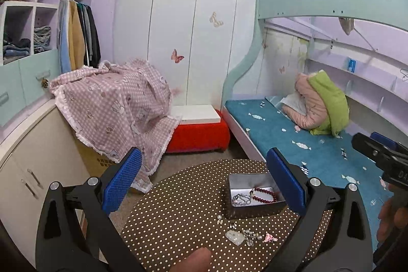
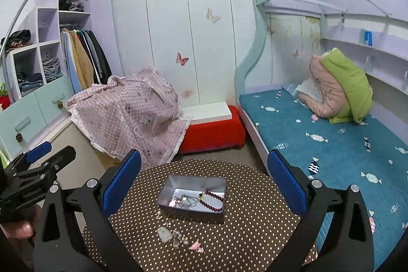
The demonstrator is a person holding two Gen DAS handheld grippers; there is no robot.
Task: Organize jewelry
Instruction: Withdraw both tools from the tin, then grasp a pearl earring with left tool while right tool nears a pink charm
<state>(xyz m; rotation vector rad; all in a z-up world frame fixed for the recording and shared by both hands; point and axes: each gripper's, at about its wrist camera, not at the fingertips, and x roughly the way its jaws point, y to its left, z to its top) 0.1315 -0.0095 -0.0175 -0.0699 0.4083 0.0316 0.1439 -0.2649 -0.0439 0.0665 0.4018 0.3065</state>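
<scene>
jewelry about half sorted, both tongs empty

my left tongs [image 1: 204,185] and right tongs [image 2: 204,185] hang spread over the polka-dot counter [image 2: 255,233]; loose white stone pendant [image 2: 165,234], crystal earrings [image 2: 178,239] and pink charm [image 2: 195,245] await, while the tin box [image 2: 193,181] holds silver chain [image 2: 187,201] and red bead bracelet [image 2: 215,200].

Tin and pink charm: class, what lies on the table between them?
Only bare dotted cloth lies between the tin and the pink charm; the other loose pieces sit to the charm's left. The right wrist view shows this best.
</scene>
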